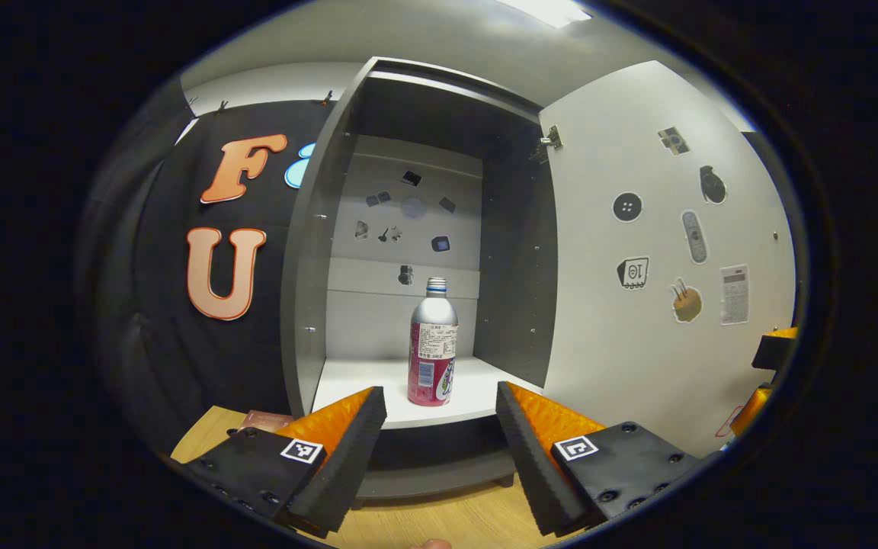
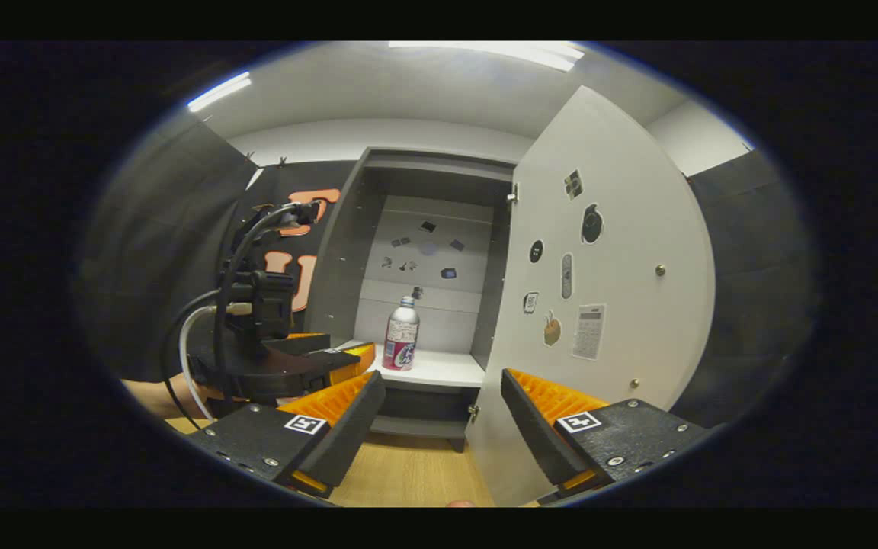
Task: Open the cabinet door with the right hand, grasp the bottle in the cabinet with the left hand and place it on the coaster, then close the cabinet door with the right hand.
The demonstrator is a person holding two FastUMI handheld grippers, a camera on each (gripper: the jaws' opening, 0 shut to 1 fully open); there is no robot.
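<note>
One silver bottle (image 1: 433, 347), pinkish label, upright

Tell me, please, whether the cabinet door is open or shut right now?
Open. The cabinet door is swung wide to the right on its hinge, showing the inside, where the bottle stands upright on the shelf.

Looking into open cabinet (image 2: 347, 252) w/ door (image 2: 622, 305) swinging out to the right, stickers showing on its inner face. Bottle (image 2: 402, 334) standing upright on white shelf (image 2: 439, 369). Right gripper (image 2: 443, 396) hanging w/ jaws spread, gripping nothing. Left gripper (image 2: 347, 354) w/ cables showing at left, near shelf edge, apart from bottle.
</note>
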